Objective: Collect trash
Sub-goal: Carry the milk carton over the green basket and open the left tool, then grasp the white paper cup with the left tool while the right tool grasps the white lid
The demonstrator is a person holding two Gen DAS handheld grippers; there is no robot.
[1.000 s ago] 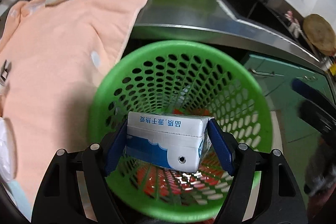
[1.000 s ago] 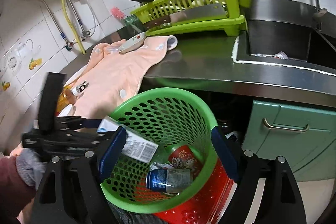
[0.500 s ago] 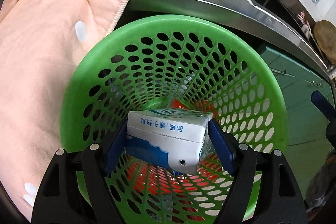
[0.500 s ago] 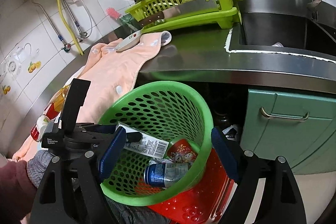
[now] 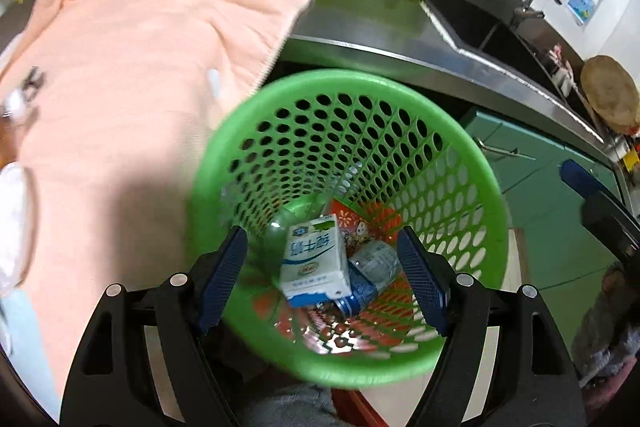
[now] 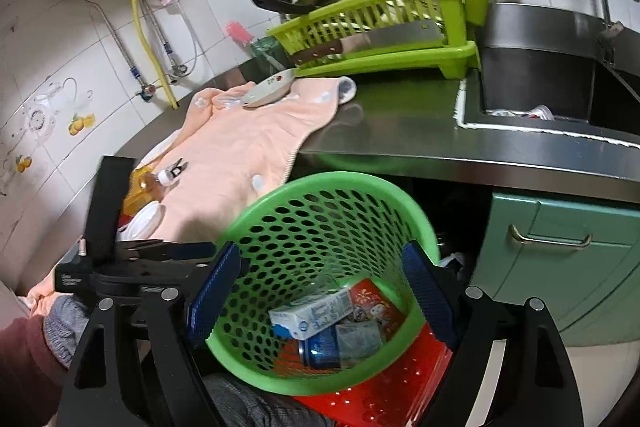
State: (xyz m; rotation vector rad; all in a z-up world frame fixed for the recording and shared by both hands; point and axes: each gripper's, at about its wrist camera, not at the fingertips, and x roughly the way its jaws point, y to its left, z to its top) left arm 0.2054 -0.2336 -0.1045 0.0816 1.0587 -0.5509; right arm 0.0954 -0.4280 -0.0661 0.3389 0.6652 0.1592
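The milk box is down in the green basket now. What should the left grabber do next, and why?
Probably lift the left gripper up and away from the green basket. The milk carton lies loose at the bottom on a blue can, the pads no longer touch it, and more litter seems to lie on the peach towel.

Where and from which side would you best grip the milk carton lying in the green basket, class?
Grip the milk carton across its two narrow side faces, coming straight down through the green basket mouth. It lies flat on a can, broad face up, and the basket walls block any sideways approach.
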